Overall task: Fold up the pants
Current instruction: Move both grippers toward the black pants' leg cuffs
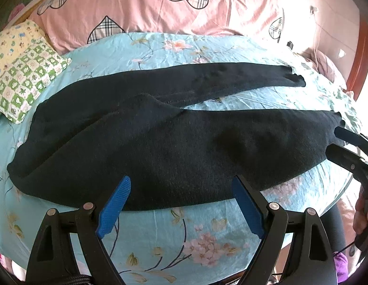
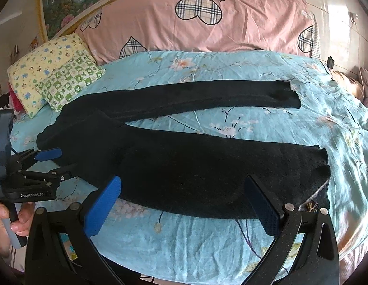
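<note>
Both blue-padded black grippers, left gripper and right gripper, are being held wide open over the black knit pants being spread flat on the floral turquoise bedsheet, so probably one leg's getting grabbed next.

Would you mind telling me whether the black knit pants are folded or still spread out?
Spread out: the black knit pants lie flat on the floral sheet, legs apart.
</note>
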The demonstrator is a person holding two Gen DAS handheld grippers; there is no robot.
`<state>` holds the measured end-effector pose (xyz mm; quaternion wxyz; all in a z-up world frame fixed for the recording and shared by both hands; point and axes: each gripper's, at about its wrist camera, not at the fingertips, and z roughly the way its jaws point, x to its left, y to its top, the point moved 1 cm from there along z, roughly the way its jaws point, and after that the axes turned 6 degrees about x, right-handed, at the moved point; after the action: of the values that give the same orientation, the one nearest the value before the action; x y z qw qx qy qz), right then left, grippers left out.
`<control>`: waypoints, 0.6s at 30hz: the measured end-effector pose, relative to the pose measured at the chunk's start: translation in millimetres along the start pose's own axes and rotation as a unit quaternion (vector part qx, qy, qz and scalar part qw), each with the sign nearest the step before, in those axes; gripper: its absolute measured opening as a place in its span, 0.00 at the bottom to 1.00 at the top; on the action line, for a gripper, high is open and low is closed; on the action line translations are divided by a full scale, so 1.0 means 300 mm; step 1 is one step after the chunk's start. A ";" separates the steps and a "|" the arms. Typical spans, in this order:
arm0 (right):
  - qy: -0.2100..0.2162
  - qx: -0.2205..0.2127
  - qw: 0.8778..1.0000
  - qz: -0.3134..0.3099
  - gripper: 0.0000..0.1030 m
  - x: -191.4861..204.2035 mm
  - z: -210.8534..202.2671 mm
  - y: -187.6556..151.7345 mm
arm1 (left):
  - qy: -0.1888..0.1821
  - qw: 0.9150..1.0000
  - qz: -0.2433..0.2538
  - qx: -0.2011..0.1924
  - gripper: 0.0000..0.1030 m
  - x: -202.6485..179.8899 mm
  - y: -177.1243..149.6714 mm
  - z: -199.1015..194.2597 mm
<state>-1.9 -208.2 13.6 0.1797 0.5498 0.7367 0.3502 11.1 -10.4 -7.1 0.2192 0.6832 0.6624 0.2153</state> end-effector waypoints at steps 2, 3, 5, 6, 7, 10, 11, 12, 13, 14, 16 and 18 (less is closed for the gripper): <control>0.000 0.000 1.000 -0.001 1.00 0.004 0.001 0.000 | 0.001 1.000 0.000 0.000 0.86 0.000 -0.001 0.001; 0.001 0.000 1.000 -0.001 1.00 0.004 0.001 0.000 | 0.000 1.000 -0.001 0.000 0.86 0.001 -0.002 0.002; 0.003 0.000 1.000 -0.002 1.00 0.006 0.001 0.001 | 0.001 1.000 -0.003 -0.001 0.86 0.003 -0.001 0.001; 0.002 0.000 1.000 -0.003 1.00 0.007 0.001 0.003 | 0.001 1.000 -0.003 -0.001 0.86 0.003 -0.001 0.001; 0.002 0.001 1.000 -0.005 1.00 0.010 0.001 0.005 | 0.001 1.000 -0.004 -0.002 0.86 0.004 0.000 0.000; 0.001 0.001 1.000 -0.007 1.00 0.011 0.000 0.011 | 0.000 1.000 -0.008 -0.002 0.86 0.010 0.002 -0.001; 0.002 0.000 1.000 -0.007 1.00 0.011 0.000 0.013 | -0.001 1.000 -0.009 -0.002 0.86 0.012 0.001 -0.001; 0.001 0.001 1.000 -0.008 1.00 0.011 0.000 0.016 | -0.001 1.000 -0.009 -0.001 0.86 0.013 0.004 0.001; 0.001 0.001 1.000 -0.008 1.00 0.011 0.001 0.016 | -0.001 1.000 -0.009 -0.001 0.86 0.012 0.004 0.002; 0.000 0.001 1.000 -0.008 1.00 0.011 0.001 0.017 | -0.001 1.000 -0.009 0.000 0.86 0.014 0.003 0.002; 0.000 0.003 1.000 -0.008 1.00 0.011 0.002 0.019 | -0.004 1.000 -0.009 0.000 0.86 0.015 0.007 0.001; 0.001 0.005 1.000 -0.009 1.00 0.013 0.003 0.020 | -0.004 1.000 -0.010 0.000 0.86 0.016 0.007 0.002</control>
<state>1.6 -203.2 17.8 0.1797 0.5438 0.7433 0.3457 13.4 -5.8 -6.2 0.2240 0.6776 0.6680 0.2107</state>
